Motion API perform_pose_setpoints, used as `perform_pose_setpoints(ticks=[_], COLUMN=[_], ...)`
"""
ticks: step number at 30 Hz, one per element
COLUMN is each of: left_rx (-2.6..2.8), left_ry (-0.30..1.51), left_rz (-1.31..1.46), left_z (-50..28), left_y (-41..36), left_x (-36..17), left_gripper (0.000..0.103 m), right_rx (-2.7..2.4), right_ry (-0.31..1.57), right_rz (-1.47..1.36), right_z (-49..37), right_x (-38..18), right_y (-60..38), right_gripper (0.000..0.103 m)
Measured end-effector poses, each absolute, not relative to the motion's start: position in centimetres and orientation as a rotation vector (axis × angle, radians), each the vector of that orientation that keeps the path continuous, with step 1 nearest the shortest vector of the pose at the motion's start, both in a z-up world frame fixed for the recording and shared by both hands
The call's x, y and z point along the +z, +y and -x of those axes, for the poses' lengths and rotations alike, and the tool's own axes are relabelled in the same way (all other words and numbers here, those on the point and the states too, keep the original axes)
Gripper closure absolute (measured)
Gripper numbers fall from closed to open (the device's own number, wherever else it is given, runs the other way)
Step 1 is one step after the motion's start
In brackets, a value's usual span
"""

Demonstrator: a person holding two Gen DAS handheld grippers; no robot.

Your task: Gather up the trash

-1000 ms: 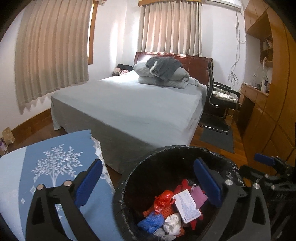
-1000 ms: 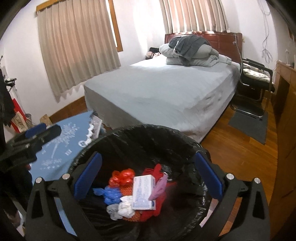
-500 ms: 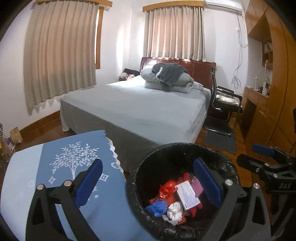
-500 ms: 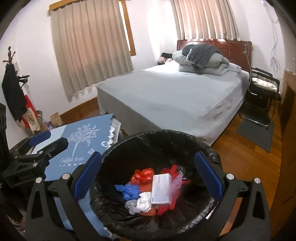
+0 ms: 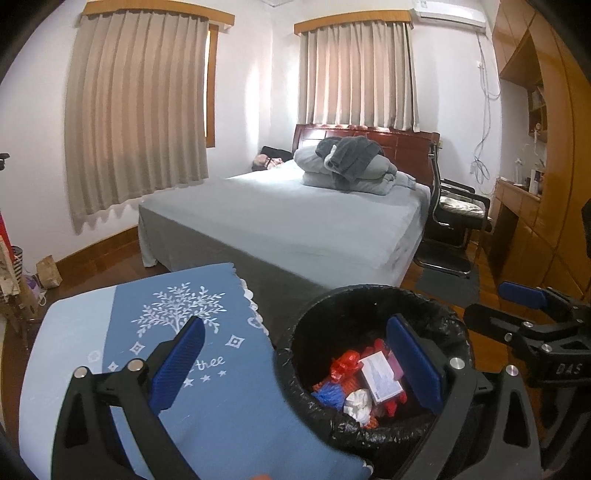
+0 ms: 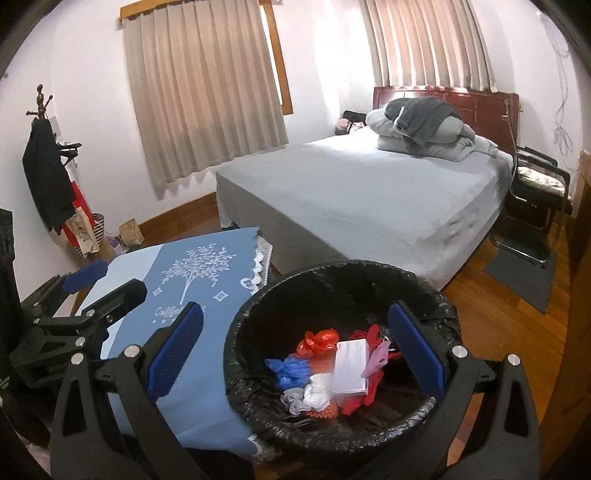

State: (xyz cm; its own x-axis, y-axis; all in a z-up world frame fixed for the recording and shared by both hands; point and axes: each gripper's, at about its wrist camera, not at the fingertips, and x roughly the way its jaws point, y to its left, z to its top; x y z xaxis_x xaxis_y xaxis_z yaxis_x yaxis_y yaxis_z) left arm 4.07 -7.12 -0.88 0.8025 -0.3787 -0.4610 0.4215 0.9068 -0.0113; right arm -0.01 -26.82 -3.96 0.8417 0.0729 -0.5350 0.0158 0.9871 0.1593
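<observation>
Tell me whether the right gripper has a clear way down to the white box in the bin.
Probably yes. The right gripper hangs above the bin, jaws wide and holding nothing, and the white box lies uncovered on top of the trash; only the bin's wall narrows the approach.

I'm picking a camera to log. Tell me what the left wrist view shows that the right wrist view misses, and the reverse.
Only the left wrist view shows the air conditioner and the wooden wall cabinets. Only the right wrist view shows the coat rack with a dark jacket. Both show the trash bin holding a white box, the blue tablecloth, the bed, and the open left gripper and right gripper.
</observation>
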Motion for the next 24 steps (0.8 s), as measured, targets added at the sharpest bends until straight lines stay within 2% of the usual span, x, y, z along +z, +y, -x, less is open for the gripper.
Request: perform_pose_setpoints(ticks=[24], left_rx=[-0.398], left_ry=[0.453], left_rz=[-0.084], left_z=[-2.2], left_y=[-5.2], left_x=[-0.1], left_gripper=[0.006], right_rx=[0.057], right_ry=[0.561], right_rz=[-0.143], right_z=[0.9], right_x=[-3.4], right_y=[-25.4], right_gripper=[0.005])
